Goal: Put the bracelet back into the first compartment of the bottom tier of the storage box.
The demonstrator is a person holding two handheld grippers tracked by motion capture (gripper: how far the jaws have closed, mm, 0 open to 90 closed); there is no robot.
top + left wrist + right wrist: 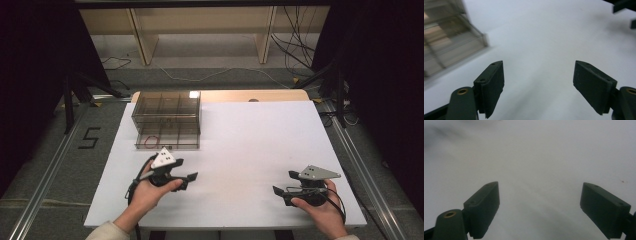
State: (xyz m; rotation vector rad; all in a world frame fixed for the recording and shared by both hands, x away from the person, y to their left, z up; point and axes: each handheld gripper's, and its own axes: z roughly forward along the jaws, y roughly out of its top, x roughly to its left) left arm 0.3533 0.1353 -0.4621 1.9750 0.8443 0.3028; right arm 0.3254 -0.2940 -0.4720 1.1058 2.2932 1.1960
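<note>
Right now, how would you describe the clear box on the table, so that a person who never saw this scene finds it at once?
Look at the white rectangular table and go to its far left corner. There stands a clear smoke-tinted plastic box with inner dividers, just beyond the left gripper. It is the one see-through thing on the table, with a small red ring inside its near part.

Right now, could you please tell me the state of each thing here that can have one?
Left gripper: open, holding nothing, beside the box.
Right gripper: open, holding nothing, above bare table.
Clear compartment box: upright on the white table; a red ring inside.
</note>
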